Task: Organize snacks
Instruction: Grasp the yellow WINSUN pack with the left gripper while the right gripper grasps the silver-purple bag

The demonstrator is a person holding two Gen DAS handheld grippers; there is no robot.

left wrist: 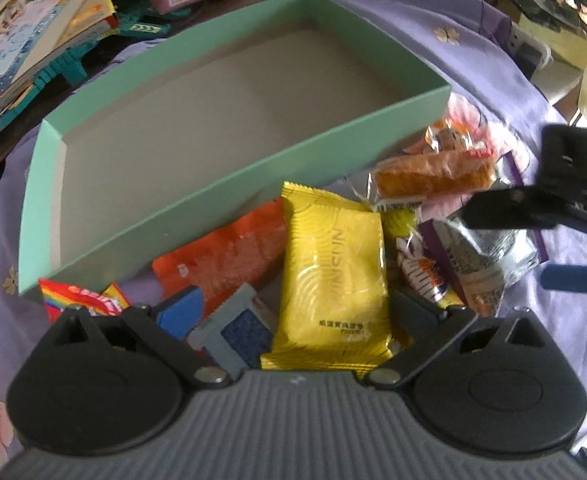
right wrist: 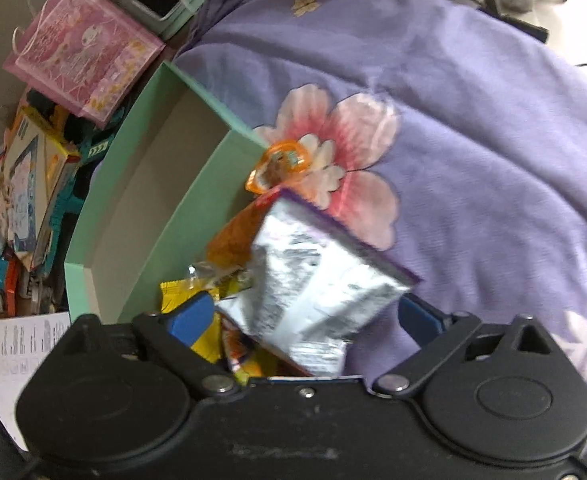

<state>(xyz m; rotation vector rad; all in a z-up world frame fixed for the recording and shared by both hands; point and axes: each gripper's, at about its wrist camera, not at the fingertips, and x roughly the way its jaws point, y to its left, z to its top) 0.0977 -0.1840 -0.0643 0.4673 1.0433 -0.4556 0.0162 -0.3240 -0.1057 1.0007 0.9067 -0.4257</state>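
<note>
A: Report the left gripper (left wrist: pixel 325 312) first.

B: Its jaws stand apart, and the yellow packet (left wrist: pixel 333 272) lies between the fingers. The right-hand finger is largely hidden behind the packet, so whether any pad presses on it cannot be told with confidence; it reads as not clamped.

A: The right gripper (right wrist: pixel 313 316)?

B: Jaws apart, straddling the silver pouch (right wrist: pixel 313 276). Neither blue pad appears to press on the foil (that view is motion-blurred). In the left wrist view the same gripper hovers over the pouch.

A: Where is the rest of the snack pile?

B: All on the purple floral cloth (left wrist: pixel 493 64), outside the box. Beside the yellow packet: an orange-red packet (left wrist: pixel 221 256), a rainbow-striped packet (left wrist: pixel 81 300) at the left, and a clear-wrapped orange cake bar (left wrist: pixel 433 172) further out. Beyond them, the green box (left wrist: pixel 229 184) stands with nothing in it.

A: Behind the box?

B: Unrelated clutter: a pink gift bag (right wrist: pixel 81 52) and stacked booklets.

A: Failure modes from this state?

B: Three, in my judgement. Closing on smooth foil may let a packet slide out or buckle. The packets overlap, so lifting one may drag a neighbour. Both grippers work the same pile, close together, so contact between them is possible.
</note>
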